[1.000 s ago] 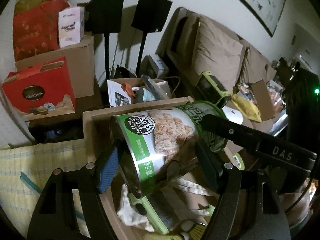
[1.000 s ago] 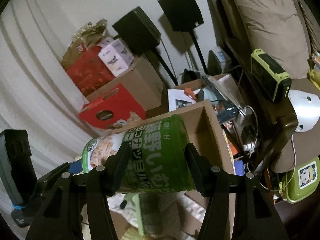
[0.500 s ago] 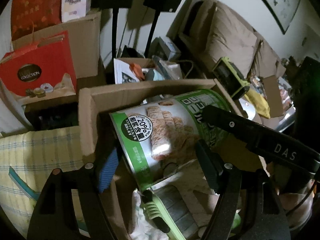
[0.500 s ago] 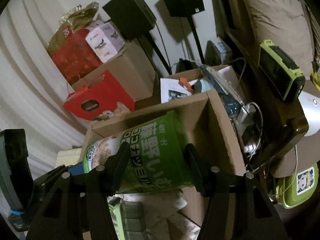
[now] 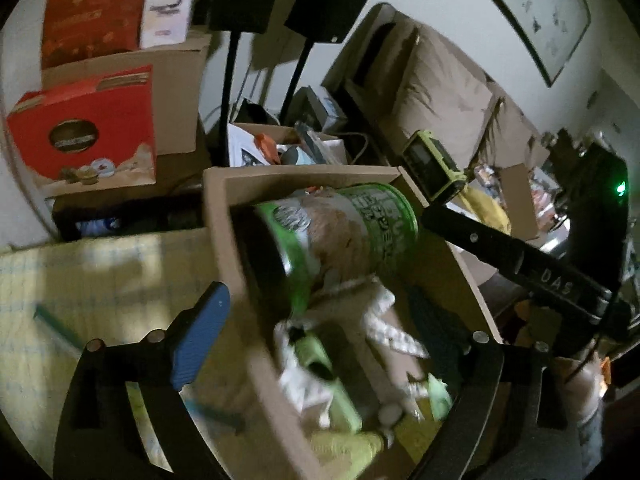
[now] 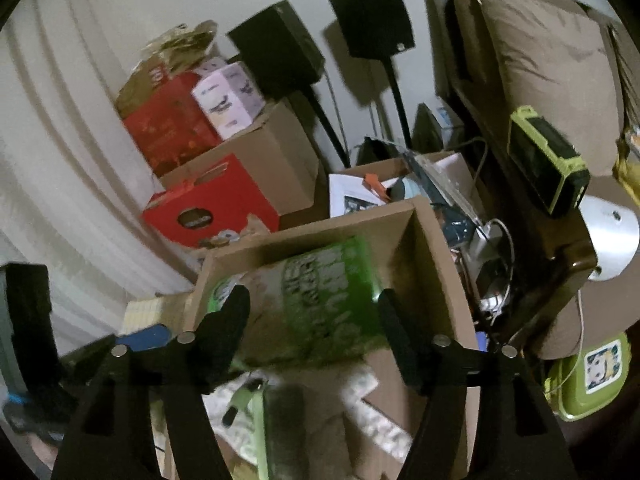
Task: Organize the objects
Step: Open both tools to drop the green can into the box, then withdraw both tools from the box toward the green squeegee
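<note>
Left wrist view: the green cylindrical snack canister [image 5: 340,236] lies on its side at frame centre inside the open brown cardboard box [image 5: 224,216], long axis running toward upper right, ahead of the left gripper [image 5: 320,344], whose jaws stand spread and empty. A second ago they flanked the canister closely.

Right wrist view: the canister [image 6: 320,296] sits between the right gripper [image 6: 316,320] jaws, now spread clear of it where they earlier pinched it. The box wall [image 6: 432,264] rises at centre right. The right gripper looks nearer.
</note>
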Action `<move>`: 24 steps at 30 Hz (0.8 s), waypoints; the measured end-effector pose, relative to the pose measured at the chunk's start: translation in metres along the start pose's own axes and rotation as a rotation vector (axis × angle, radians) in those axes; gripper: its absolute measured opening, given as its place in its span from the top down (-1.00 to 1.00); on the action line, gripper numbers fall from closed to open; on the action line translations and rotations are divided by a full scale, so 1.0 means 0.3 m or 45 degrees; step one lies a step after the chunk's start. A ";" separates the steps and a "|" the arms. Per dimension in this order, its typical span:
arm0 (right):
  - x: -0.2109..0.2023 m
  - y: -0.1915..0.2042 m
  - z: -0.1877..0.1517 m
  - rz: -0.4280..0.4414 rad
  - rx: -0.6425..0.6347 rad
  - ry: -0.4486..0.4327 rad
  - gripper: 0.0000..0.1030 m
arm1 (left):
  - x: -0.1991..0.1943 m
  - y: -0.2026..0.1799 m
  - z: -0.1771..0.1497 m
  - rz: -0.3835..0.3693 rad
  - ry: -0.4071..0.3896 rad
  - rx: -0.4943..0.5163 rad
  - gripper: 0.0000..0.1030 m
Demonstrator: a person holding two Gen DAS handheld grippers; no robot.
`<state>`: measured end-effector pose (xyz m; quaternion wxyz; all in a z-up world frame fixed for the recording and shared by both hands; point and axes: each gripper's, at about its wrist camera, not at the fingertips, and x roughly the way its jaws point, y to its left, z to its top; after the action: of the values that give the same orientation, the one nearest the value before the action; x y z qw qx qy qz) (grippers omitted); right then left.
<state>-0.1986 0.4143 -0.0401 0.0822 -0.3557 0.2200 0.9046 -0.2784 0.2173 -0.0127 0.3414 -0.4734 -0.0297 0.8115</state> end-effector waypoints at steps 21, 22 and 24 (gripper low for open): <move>-0.130 0.324 -0.200 0.106 -0.171 0.053 -0.63 | -0.384 0.307 -0.239 0.202 -0.012 -0.070 -0.77; -0.132 0.339 -0.208 0.119 -0.170 0.055 -0.63 | -0.394 0.325 -0.255 0.212 -0.006 -0.074 -0.77; -0.135 0.372 -0.227 0.138 -0.176 0.060 -0.63 | -0.410 0.363 -0.289 0.219 0.005 -0.094 -0.77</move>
<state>-0.1616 0.2841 -0.0190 0.0030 -0.3694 0.1778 0.9121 -0.2281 0.0385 -0.0089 0.2530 -0.4880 -0.0181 0.8352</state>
